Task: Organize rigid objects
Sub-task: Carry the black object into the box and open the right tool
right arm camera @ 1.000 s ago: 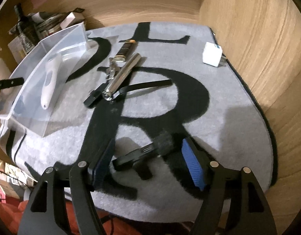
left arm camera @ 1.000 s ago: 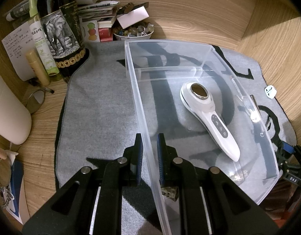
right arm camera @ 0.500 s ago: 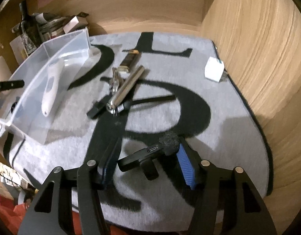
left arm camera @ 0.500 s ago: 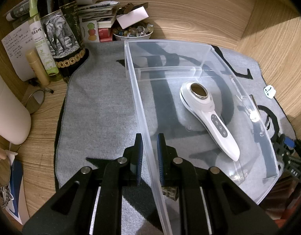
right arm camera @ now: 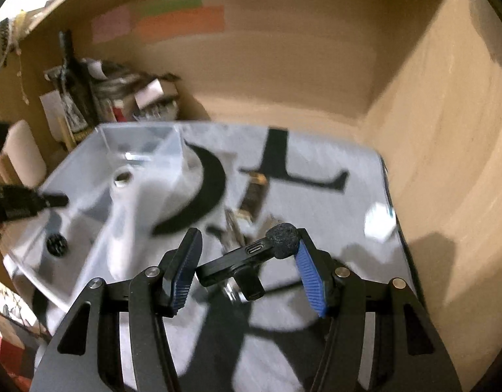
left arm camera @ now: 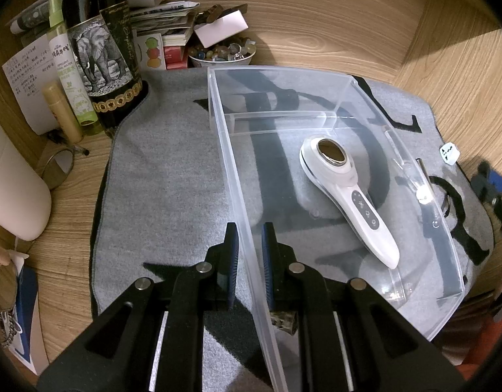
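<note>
My left gripper (left arm camera: pixel 250 251) is shut on the near side wall of a clear plastic bin (left arm camera: pixel 394 137) that stands on the grey mat. Inside the bin lies a white handheld device (left arm camera: pixel 349 196). In the right wrist view my right gripper (right arm camera: pixel 247 261) is shut on a small black microphone (right arm camera: pixel 238 259) with a foam tip. It holds the microphone in the air above the mat, to the right of the bin (right arm camera: pixel 87 176). That view is blurred by motion.
A metal cylinder, a lighter (right arm camera: pixel 254 192) and a black strap lie on the mat beyond the microphone. A white cube (right arm camera: pixel 378 225) sits near the right wall. A dark bottle (left arm camera: pixel 100 49), a stone bowl (left arm camera: pixel 221 54) and papers crowd the back left corner.
The right gripper closed on the microphone and lifted it off the mat, tilting up and swinging towards the bin. The left gripper and the bin stayed put.
</note>
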Demonstrator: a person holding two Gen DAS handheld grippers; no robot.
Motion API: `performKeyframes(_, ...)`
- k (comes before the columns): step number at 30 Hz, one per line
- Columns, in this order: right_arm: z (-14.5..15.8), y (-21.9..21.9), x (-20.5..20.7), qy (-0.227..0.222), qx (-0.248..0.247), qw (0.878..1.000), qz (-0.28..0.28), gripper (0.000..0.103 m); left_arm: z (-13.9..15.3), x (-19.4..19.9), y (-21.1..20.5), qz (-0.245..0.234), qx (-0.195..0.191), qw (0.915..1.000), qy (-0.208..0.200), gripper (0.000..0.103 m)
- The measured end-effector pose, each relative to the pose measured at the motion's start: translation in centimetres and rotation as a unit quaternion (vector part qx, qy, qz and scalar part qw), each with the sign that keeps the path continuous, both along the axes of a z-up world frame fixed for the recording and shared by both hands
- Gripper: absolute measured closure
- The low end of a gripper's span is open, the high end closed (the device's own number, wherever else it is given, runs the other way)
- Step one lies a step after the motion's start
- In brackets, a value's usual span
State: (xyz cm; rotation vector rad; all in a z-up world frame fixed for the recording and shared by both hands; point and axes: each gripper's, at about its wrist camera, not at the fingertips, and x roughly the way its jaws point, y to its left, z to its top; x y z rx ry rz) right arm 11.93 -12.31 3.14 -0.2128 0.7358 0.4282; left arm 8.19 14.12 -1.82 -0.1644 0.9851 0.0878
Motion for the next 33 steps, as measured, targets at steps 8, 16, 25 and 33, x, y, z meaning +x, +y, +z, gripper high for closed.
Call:
performKeyframes(8, 2.4, 3.9, 1.1, -0.027, 0.021, 0.998, 0.048, 0.049, 0.0, 0.0, 0.0, 0.0, 0.0, 1.0, 0.0, 0.089)
performKeyframes(16, 2.6, 8.8, 1.7, -0.022, 0.018, 0.994, 0.102, 0.049, 0.0, 0.0, 0.0, 0.0, -0.002, 1.0, -0.001, 0.089)
performKeyframes(25, 0.9, 13.6, 2.0, 0.016, -0.015, 0.987, 0.162, 0.049, 0.1, -0.1, 0.1, -0.003, -0.003, 1.0, -0.003, 0.089)
performKeyframes(33, -0.7, 15.9, 2.0, 0.043, -0.044, 0.979, 0.195, 0.048, 0.1, -0.1, 0.1, -0.004, -0.003, 1.0, -0.005, 0.089)
